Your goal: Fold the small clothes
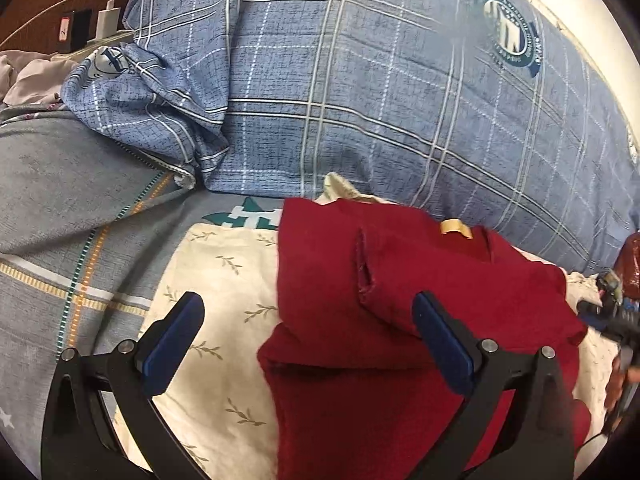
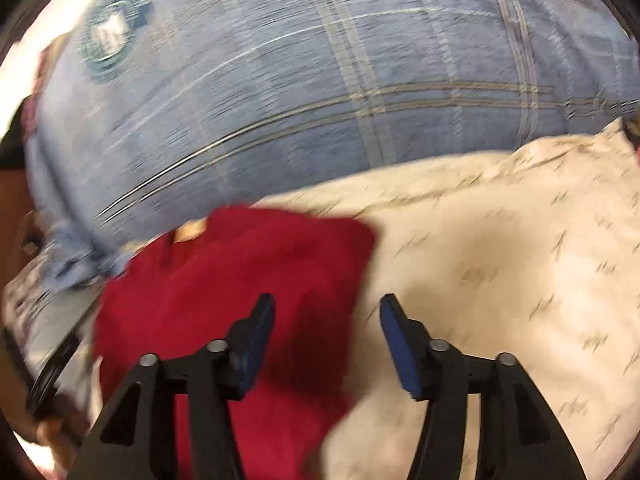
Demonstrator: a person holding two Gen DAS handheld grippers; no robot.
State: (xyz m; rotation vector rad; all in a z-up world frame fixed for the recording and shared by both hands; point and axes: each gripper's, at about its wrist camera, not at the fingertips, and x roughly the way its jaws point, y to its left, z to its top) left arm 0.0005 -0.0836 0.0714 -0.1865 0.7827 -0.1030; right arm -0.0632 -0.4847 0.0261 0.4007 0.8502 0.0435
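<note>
A small dark red garment (image 1: pixel 400 320) lies partly folded on a cream cloth with leaf print (image 1: pixel 224 280); a tan neck label (image 1: pixel 455 227) shows at its far edge. My left gripper (image 1: pixel 308 340) is open and empty, hovering over the garment's left edge. In the blurred right wrist view the red garment (image 2: pixel 240 280) lies left of centre on the cream cloth (image 2: pixel 500 260). My right gripper (image 2: pixel 326 336) is open and empty above the garment's right edge. The other gripper shows at the right edge of the left wrist view (image 1: pixel 616 320).
A large blue plaid quilt (image 1: pixel 380 92) is heaped behind the cloth, also in the right wrist view (image 2: pixel 320 80). A grey striped bedsheet (image 1: pixel 60 220) lies to the left. A white charger and cable (image 1: pixel 106 20) sit at the far left by a dark headboard.
</note>
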